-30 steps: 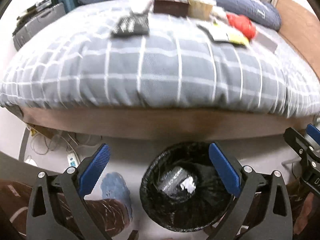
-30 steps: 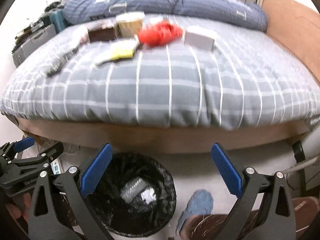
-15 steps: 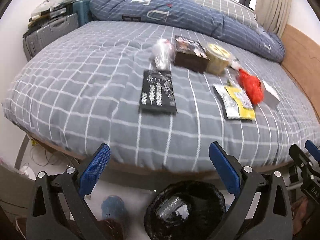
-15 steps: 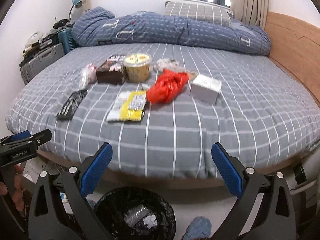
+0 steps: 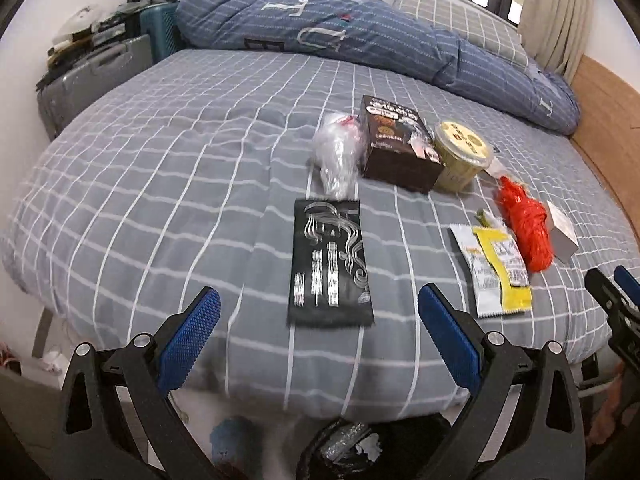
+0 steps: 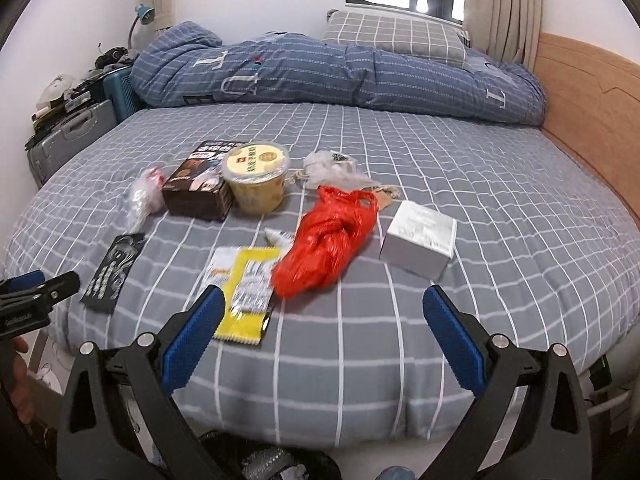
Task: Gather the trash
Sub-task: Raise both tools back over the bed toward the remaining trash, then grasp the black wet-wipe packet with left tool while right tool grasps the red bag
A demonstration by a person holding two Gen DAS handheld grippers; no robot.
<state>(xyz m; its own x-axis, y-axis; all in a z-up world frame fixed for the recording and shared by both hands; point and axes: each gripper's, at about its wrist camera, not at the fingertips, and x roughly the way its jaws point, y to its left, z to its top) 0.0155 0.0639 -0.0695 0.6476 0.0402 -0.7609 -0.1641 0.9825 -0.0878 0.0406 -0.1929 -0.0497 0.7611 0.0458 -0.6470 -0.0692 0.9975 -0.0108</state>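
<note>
We see right hand-held gripper [image 6: 320,320] spread wide, empty, above bed [image 6: 500,200]; red bag [image 6: 328,240] just beside white box [image 6: 418,240].

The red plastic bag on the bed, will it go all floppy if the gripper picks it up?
Probably yes. The red plastic bag looks thin, crinkled and bunched up, so it would likely sag and dangle from one pinched fold. It seems light, and its shiny film might slip between the pads. Lying loosely on the bedsheet, it should not roll.
</note>
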